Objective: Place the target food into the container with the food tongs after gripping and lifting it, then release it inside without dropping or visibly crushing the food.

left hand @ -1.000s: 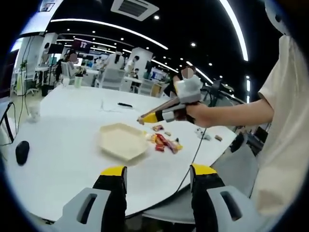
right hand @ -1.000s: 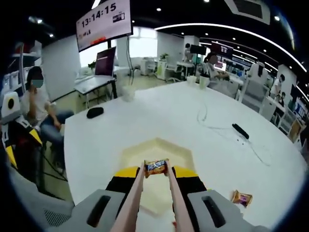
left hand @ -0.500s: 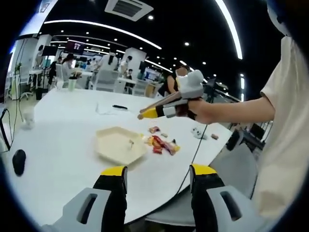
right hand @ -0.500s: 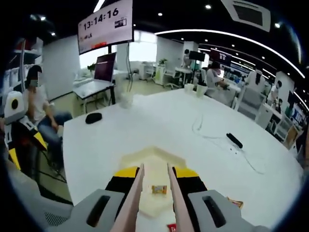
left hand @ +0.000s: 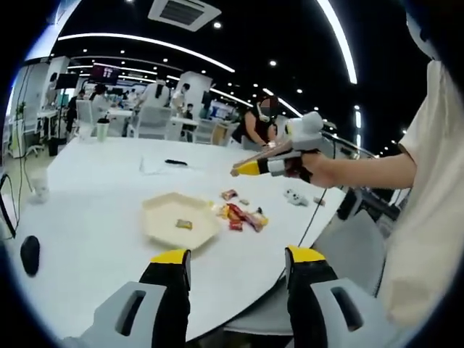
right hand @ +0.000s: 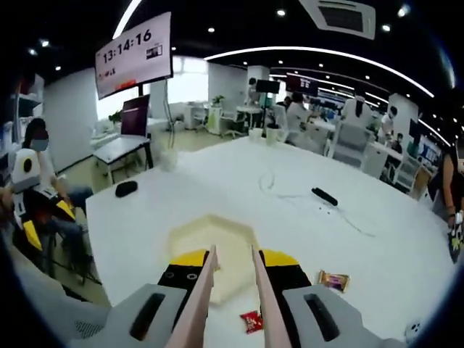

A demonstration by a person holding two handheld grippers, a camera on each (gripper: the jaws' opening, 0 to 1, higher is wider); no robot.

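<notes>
Wide white worktop spreads below both tools. On it sits the cream hexagonal tray, and a small orange-wrapped snack lies inside it, free of any grip. Just beside the tray's far edge is a loose heap of red and yellow wrapped snacks. The right tool, carrying pale food tongs, hangs above that heap, tong arms parted with nothing between them. The left tool hovers with jaws apart, empty.
</notes>
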